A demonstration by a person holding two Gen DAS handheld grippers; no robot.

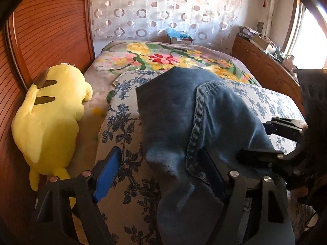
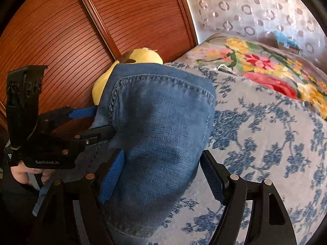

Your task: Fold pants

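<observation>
Blue denim pants [image 1: 184, 126] lie draped over both grippers above the bed; a leg hem with stitching shows in the right wrist view [image 2: 159, 134]. My left gripper [image 1: 161, 173] is open, its blue pad [image 1: 106, 175] at the left and the denim lying over its right finger. My right gripper [image 2: 163, 173] is open, the denim hanging between and over its fingers. Each gripper shows in the other's view, the right one [image 1: 271, 140] at right and the left one [image 2: 90, 122] at left, both beside the cloth.
A bed with a blue-flowered cover [image 1: 122, 134] and a bright floral blanket [image 1: 163, 57] lies below. A yellow plush toy [image 1: 49, 120] rests by the wooden wardrobe [image 1: 51, 30]. A wooden cabinet [image 1: 265, 65] with clutter stands at right by a window.
</observation>
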